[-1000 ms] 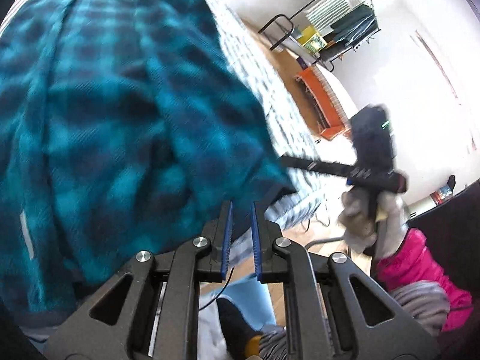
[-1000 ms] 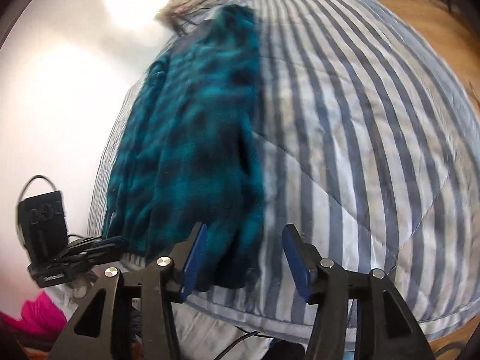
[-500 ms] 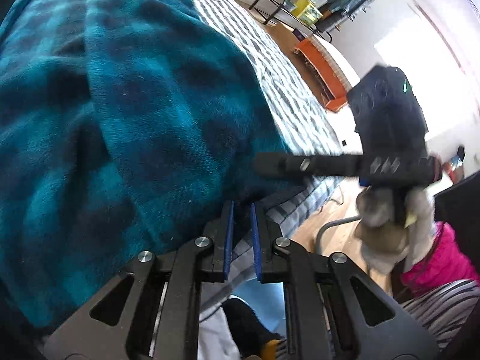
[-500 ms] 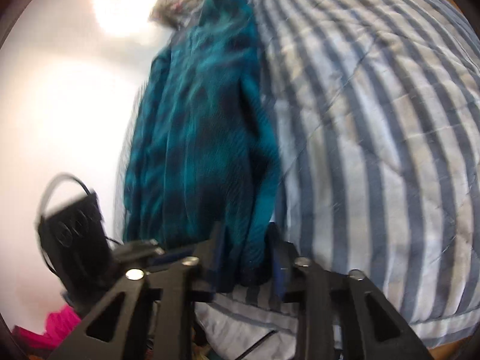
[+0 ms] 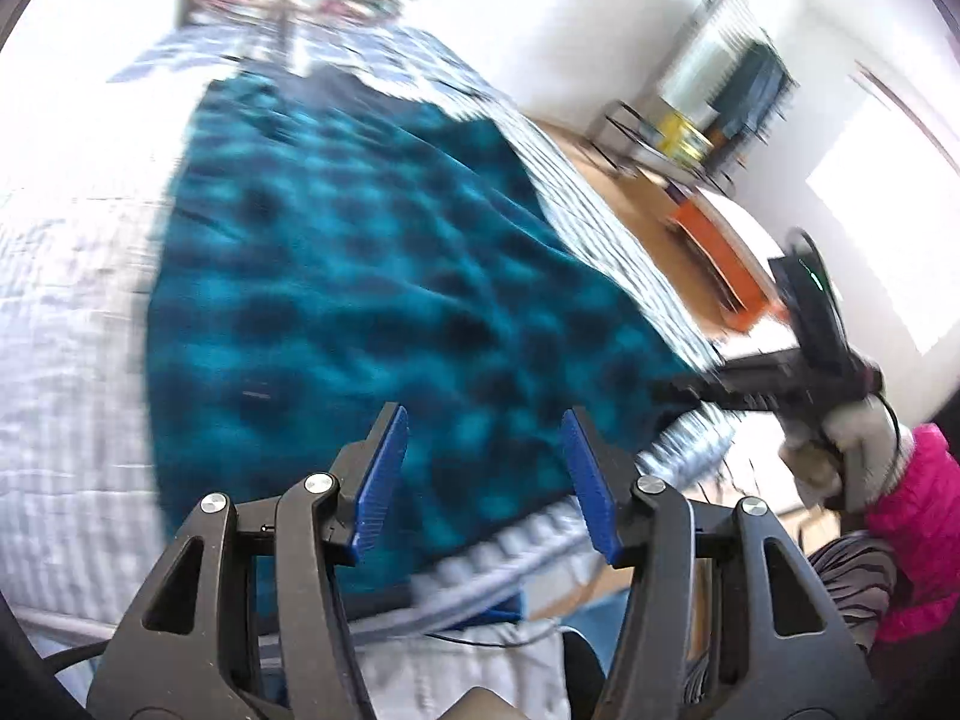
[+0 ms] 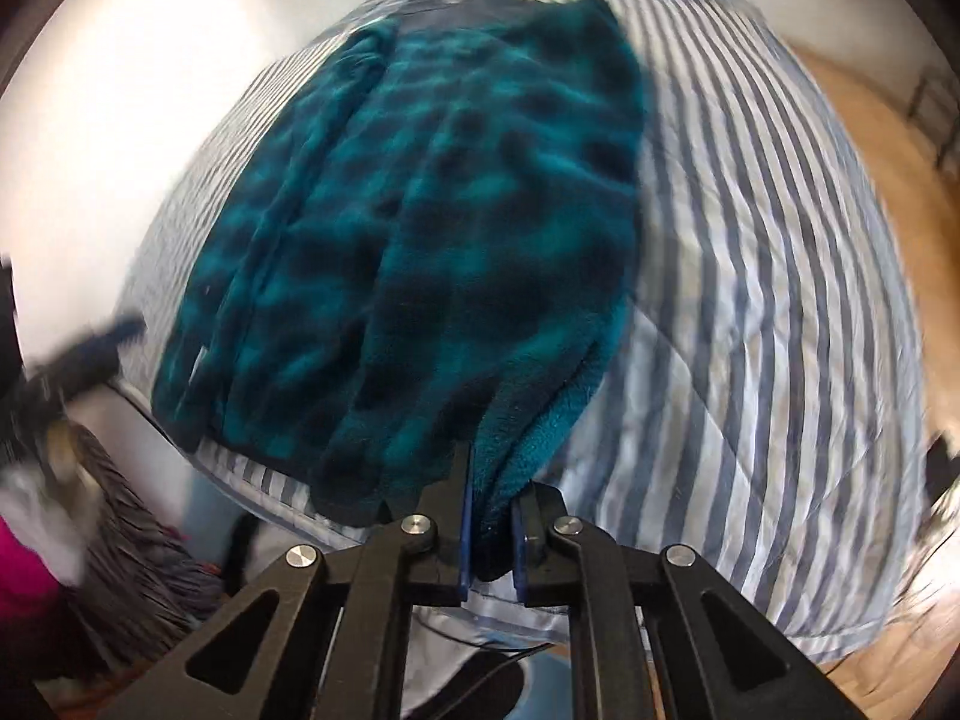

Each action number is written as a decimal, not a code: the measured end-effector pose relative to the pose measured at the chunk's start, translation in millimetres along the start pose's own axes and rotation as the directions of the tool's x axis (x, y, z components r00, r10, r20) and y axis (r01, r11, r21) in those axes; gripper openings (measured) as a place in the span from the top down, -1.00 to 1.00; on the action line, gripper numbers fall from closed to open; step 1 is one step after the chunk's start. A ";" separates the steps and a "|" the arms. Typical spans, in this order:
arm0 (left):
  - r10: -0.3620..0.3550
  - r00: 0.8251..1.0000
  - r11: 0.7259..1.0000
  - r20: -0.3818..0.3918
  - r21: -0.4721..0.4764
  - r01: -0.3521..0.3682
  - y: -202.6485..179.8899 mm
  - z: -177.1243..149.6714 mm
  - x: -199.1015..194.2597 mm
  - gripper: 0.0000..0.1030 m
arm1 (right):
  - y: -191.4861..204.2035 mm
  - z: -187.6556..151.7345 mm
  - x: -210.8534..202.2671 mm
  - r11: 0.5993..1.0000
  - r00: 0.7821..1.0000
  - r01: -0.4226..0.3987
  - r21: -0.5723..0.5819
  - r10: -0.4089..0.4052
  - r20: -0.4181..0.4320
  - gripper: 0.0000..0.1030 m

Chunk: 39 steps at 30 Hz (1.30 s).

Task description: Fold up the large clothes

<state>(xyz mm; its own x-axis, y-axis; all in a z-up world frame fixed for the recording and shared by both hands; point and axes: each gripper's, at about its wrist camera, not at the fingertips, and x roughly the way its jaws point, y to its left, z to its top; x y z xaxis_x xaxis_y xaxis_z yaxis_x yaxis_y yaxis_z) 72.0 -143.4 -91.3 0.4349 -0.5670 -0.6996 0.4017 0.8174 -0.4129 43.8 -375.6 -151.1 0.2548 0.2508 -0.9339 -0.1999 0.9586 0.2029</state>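
- One garment on show: a teal plaid fleece (image 6: 432,228), lying lengthways on the bed (image 6: 780,300) and reaching its near edge.
- Bed covering: a blue-and-white striped quilt, bare to the right of the fleece in the right wrist view.
- Right claw (image 6: 491,540): jaws nearly together, pinching the fleece's near right corner; cloth bunches up between the blue pads (image 6: 463,531).
- Left claw (image 5: 486,480): jaws spread wide, nothing between them, poised above the fleece's near hem (whether it touches the cloth I cannot tell, the view being blurred).
- Also seen from the left wrist view: the right claw's body (image 5: 804,360) at the fleece's far corner, gripped by a gloved hand (image 5: 852,456); a pink sleeve (image 5: 918,534) behind it.
- Room: wooden floor, a dark rack (image 5: 708,120) against the far wall.
- Progress, as I judge it: the fleece looks narrowed, one long side seemingly laid over already. The crosswise fold is still to do.
- Outstanding: the left claw needs its own corner before the hem can be carried up toward the collar.
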 end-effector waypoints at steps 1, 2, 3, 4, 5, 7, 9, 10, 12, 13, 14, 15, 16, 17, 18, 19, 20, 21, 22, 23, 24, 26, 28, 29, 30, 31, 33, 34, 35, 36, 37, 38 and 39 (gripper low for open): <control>0.018 1.000 1.000 0.018 -0.018 -0.018 11.3 3.1 -7.1 -0.06 | 10.6 1.5 0.9 0.999 0.999 0.037 -0.033 -0.037 0.003 0.85; 0.036 0.999 0.999 0.037 -0.038 -0.034 21.6 6.4 -12.9 -0.06 | 23.6 0.9 2.2 0.993 0.996 0.093 -0.078 -0.093 0.014 0.85; 0.048 0.997 0.997 0.056 -0.058 -0.045 29.1 8.4 -15.4 -0.06 | 34.3 -0.8 2.7 0.985 0.991 0.134 -0.113 -0.132 0.028 0.86; 0.060 0.995 0.995 0.080 -0.085 -0.053 40.0 12.0 -19.2 -0.06 | 43.3 -0.7 3.3 0.978 0.987 0.158 -0.134 -0.154 0.040 0.86; 0.066 0.993 0.993 0.098 -0.108 -0.056 49.2 13.6 -22.8 -0.06 | 53.2 -1.7 3.2 0.971 0.983 0.181 -0.156 -0.174 0.058 0.86; 0.073 0.988 0.985 0.137 -0.165 -0.049 70.5 18.6 -36.3 -0.06 | 71.4 -3.7 2.3 0.956 0.974 0.221 -0.194 -0.207 0.094 0.87; 0.073 0.984 0.980 0.163 -0.195 -0.041 83.4 22.1 -43.6 -0.06 | 89.5 -1.1 1.4 0.941 0.967 0.248 -0.231 -0.225 0.121 0.87; 0.072 0.982 0.979 0.172 -0.203 -0.037 87.6 24.5 -45.3 -0.06 | 101.2 1.7 2.2 0.932 0.964 0.256 -0.256 -0.228 0.134 0.87; 0.071 0.979 0.976 0.192 -0.218 -0.028 97.9 25.9 -51.6 -0.06 | 125.2 7.4 8.0 0.907 0.960 0.276 -0.317 -0.241 0.145 0.87; 0.068 0.977 0.973 0.200 -0.228 -0.022 102.1 25.9 -52.6 -0.06 | 137.9 11.5 12.8 0.895 0.958 0.284 -0.344 -0.247 0.148 0.87; 0.064 0.977 0.972 0.204 -0.236 -0.014 107.0 26.5 -54.9 -0.06 | 151.1 14.2 18.5 0.881 0.956 0.291 -0.373 -0.252 0.150 0.87; 0.057 0.976 0.970 0.209 -0.245 -0.004 111.9 26.4 -56.0 -0.06 | 161.6 16.8 24.8 0.870 0.956 0.293 -0.397 -0.254 0.149 0.87; 0.057 0.975 0.968 0.213 -0.250 -0.002 114.8 26.0 -59.1 -0.06 | 175.8 18.7 33.6 0.851 0.955 0.295 -0.434 -0.256 0.146 0.87; 0.061 0.975 0.966 0.215 -0.259 -0.003 119.2 25.7 -58.7 -0.06 | 187.6 19.7 42.3 0.839 0.955 0.296 -0.457 -0.259 0.143 0.87; 0.059 0.974 0.964 0.217 -0.264 0.001 121.8 24.5 -61.5 -0.06 | 198.8 19.2 51.8 0.819 0.956 0.294 -0.492 -0.262 0.134 0.87; 0.057 0.974 0.963 0.218 -0.271 0.004 125.4 24.2 -62.6 -0.06 | 208.8 17.3 62.2 0.798 0.956 0.292 -0.528 -0.268 0.124 0.87; 0.058 0.974 0.960 0.218 -0.279 0.006 128.7 24.2 -62.7 -0.06 | 215.7 14.9 72.2 0.779 0.956 0.285 -0.558 -0.272 0.109 0.87; 0.058 0.974 0.958 0.219 -0.287 0.007 132.0 23.8 -62.4 -0.06 | 219.9 12.2 81.2 0.766 0.957 0.276 -0.581 -0.275 0.092 0.86; 0.060 0.974 0.955 0.218 -0.297 0.008 135.4 23.4 -61.9 -0.06 | 221.7 9.7 90.7 0.752 0.956 0.272 -0.601 -0.283 0.078 0.86; 0.063 0.974 0.952 0.216 -0.306 0.006 138.1 22.6 -60.9 -0.06 | 222.6 7.4 97.5 0.736 0.953 0.276 -0.618 -0.295 0.073 0.86; 0.065 0.975 0.949 0.212 -0.315 0.005 140.4 21.9 -59.3 -0.06 | 222.0 4.3 104.1 0.713 0.947 0.287 -0.640 -0.311 0.078 0.86; 0.063 0.978 0.945 0.197 -0.328 0.005 143.6 20.3 -53.8 -0.06 | 217.1 4.1 101.9 0.720 0.955 0.271 -0.639 -0.284 0.085 0.85; 0.061 0.983 0.945 0.172 -0.326 -0.002 142.6 19.9 -45.4 -0.06 | 205.1 10.3 90.6 0.778 0.976 0.202 -0.595 -0.208 0.059 0.71; 0.059 0.986 0.948 0.157 -0.319 -0.006 139.9 19.6 -40.8 -0.06 | 196.4 14.0 82.5 0.815 0.988 0.149 -0.560 -0.152 0.041 0.56; 0.055 0.988 0.951 0.144 -0.310 -0.008 136.7 19.0 -36.7 -0.06 | 189.3 18.6 76.6 0.839 0.994 0.106 -0.534 -0.107 0.030 0.43; 0.049 0.990 0.954 0.130 -0.299 -0.008 132.4 18.3 -31.6 -0.06 | 180.9 19.5 67.8 0.864 0.999 0.050 -0.501 -0.047 0.019 0.39; 0.035 0.994 0.962 0.105 -0.274 -0.005 122.7 17.2 -21.6 -0.06 | 165.5 18.7 49.3 0.898 0.999 -0.041 -0.437 0.052 0.014 0.32; 0.023 0.996 0.965 0.088 -0.261 0.001 116.8 17.0 -15.0 -0.06 | 158.5 19.3 42.7 0.907 0.995 -0.087 -0.411 0.099 0.008 0.29; 0.008 0.997 0.968 0.072 -0.251 0.011 111.5 17.1 -8.6 -0.06 | 150.2 19.3 33.7 0.913 0.989 -0.134 -0.385 0.148 0.005 0.25; -0.008 0.998 0.969 0.058 -0.244 0.022 106.7 16.6 -2.7 -0.06 | 142.6 19.0 24.7 0.917 0.983 -0.169 -0.361 0.186 0.012 0.22; -0.028 0.999 0.971 0.041 -0.237 0.037 100.8 16.0 4.7 -0.06 | 135.2 19.3 17.0 0.918 0.976 -0.197 -0.343 0.216 0.018 0.20; -0.047 0.999 0.972 0.023 -0.229 0.051 95.3 15.8 12.1 -0.06 | 130.7 17.5 10.1 0.919 0.969 -0.223 -0.326 0.244 0.025 0.14; -0.061 0.998 0.973 0.009 -0.223 0.061 90.2 15.5 18.2 -0.06 | 119.7 19.3 0.1 0.918 0.959 -0.258 -0.302 0.282 0.037 0.06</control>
<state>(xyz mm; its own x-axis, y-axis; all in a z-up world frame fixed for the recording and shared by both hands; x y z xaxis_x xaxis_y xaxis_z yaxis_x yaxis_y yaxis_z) 128.6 -81.5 -132.2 0.4165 -0.6167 -0.6679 0.2379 0.7830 -0.5747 38.2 -258.2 -121.3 0.2228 0.5158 -0.8272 -0.5350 0.7741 0.3386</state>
